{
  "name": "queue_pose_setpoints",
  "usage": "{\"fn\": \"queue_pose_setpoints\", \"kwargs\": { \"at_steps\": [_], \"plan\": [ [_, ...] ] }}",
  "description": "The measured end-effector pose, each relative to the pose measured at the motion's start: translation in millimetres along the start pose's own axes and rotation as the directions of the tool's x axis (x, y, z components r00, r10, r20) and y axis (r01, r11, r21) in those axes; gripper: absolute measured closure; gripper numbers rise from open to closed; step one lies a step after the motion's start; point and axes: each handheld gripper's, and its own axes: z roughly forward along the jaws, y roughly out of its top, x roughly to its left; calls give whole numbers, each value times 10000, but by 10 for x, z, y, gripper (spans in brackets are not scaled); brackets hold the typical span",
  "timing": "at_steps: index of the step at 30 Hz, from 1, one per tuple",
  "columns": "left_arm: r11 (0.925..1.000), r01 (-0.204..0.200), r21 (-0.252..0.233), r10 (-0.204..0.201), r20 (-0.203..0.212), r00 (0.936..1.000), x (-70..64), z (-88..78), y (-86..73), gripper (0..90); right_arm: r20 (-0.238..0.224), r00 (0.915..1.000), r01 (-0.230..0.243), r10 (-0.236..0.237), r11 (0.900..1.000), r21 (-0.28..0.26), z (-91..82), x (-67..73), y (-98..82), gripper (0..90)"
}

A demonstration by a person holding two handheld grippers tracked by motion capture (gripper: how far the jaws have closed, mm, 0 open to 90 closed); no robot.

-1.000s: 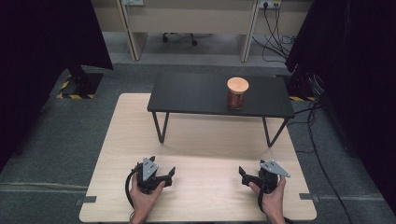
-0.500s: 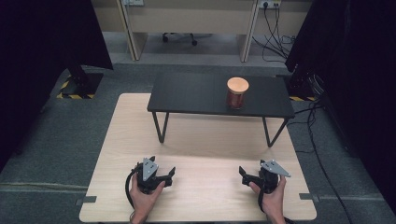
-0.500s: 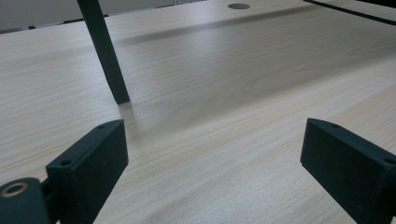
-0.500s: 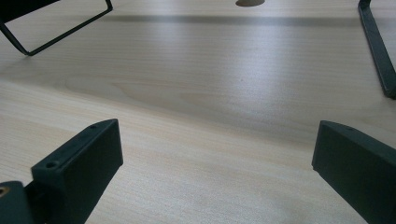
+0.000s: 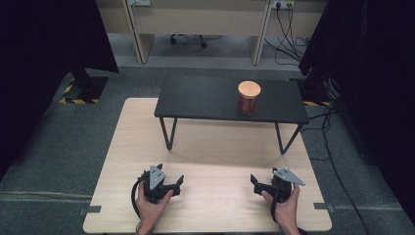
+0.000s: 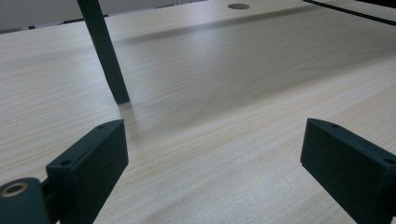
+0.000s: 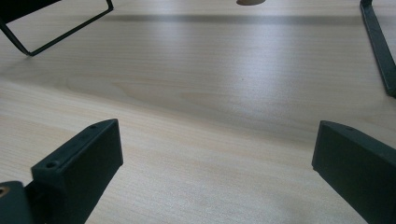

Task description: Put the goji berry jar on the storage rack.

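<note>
The jar (image 5: 249,97), a reddish-brown cylinder with a flat tan lid, stands upright on the black shelf (image 5: 205,100), well ahead of both grippers and nearer the right gripper (image 5: 264,188) than the left gripper (image 5: 171,185). Each gripper rests low over the wooden table (image 5: 220,147), jaws spread wide, holding nothing. The jar looks rigid and probably smooth, perhaps glass and so breakable; its weight cannot be told. A firm side grip around the body, below the lid, seems safest.
</note>
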Motion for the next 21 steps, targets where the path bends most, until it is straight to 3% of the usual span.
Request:
{"fn": "queue_pose_setpoints", "kwargs": {
  "at_steps": [21],
  "plan": [
    [10000, -8, -13, 8, -1, 10000, -1, 0, -2, 68, -48, 10000, 48, -48, 10000, -59, 4, -3, -6, 19]
  ]
}}
